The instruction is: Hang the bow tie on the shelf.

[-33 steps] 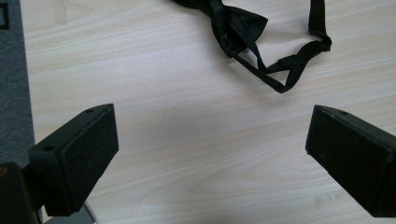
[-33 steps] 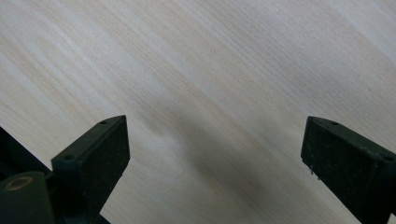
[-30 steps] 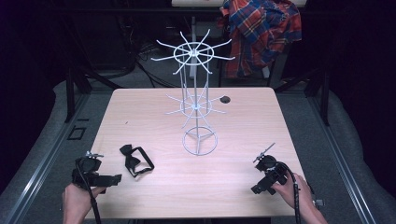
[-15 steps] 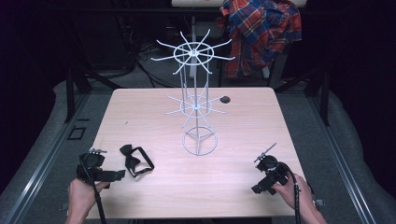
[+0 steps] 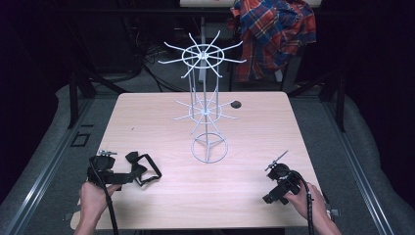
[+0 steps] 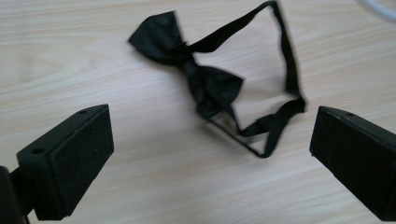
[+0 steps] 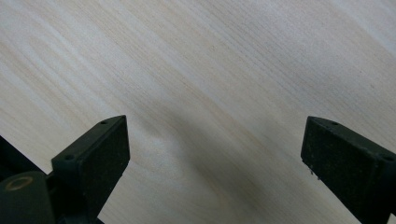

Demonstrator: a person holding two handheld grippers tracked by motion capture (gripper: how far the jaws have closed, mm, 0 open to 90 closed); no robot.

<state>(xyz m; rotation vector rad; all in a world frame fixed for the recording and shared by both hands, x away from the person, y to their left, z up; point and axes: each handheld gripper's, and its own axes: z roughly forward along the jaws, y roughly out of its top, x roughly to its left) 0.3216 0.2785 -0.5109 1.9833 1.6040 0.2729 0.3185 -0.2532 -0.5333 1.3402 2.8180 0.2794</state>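
Observation:
A black bow tie (image 5: 139, 168) with its strap loop lies flat on the wooden table (image 5: 161, 117) at the front left. In the left gripper view the bow tie (image 6: 210, 86) lies just ahead of the wide-apart jaws. My left gripper (image 5: 128, 177) is open, right beside the tie, with nothing between its fingers (image 6: 70, 158). My right gripper (image 5: 270, 198) is open over bare wood near the front right edge; its fingers (image 7: 93, 158) hold nothing. A white wire display stand (image 5: 205, 98) rises from the table's middle.
The stand's round base ring (image 5: 209, 148) sits on the table between the two grippers. A small dark object (image 5: 236, 104) lies at the back right of the table. A plaid shirt (image 5: 274, 29) hangs behind the table. Bare wood spreads across the front middle.
My left gripper has moved to the right, closing in on the bow tie. The right gripper has stayed about where it was.

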